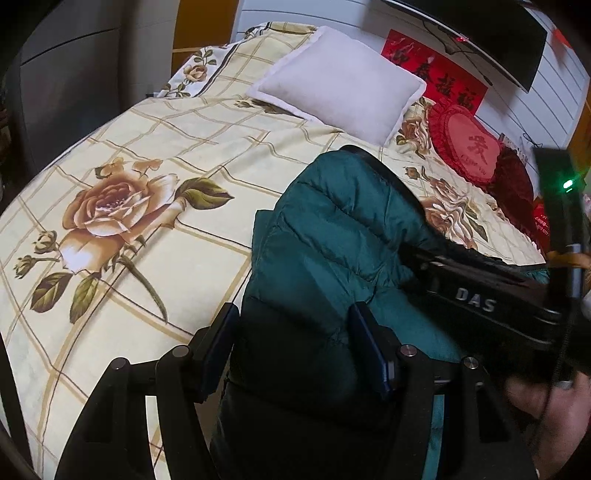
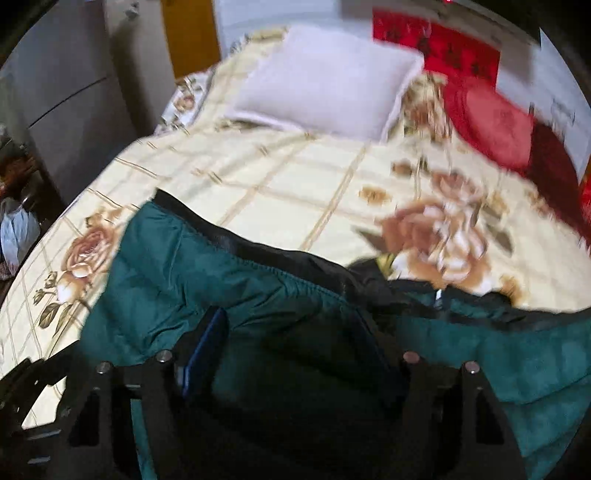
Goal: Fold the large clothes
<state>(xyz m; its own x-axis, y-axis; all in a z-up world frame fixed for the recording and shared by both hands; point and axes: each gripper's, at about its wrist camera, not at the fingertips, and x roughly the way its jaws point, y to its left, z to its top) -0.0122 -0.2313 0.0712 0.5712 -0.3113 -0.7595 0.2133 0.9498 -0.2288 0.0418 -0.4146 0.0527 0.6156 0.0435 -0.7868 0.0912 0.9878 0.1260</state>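
Observation:
A dark green quilted puffer jacket (image 1: 332, 236) with black trim lies on the bed, partly folded over itself. My left gripper (image 1: 295, 332) is open, its fingers (image 1: 221, 339) spread above the jacket's near part. The right gripper's body shows in the left wrist view at the right, resting over the jacket. In the blurred right wrist view, the jacket (image 2: 229, 280) fills the lower half, with its black edge across the middle. My right gripper (image 2: 291, 343) is open, its fingers (image 2: 207, 347) wide apart above the green fabric.
The bed has a cream checked cover (image 1: 147, 147) with rose prints. A white pillow (image 1: 340, 81) lies at the head, with a red heart cushion (image 1: 465, 144) to its right. Grey drawers (image 2: 70, 96) stand left of the bed. A dark screen (image 1: 480, 33) hangs above.

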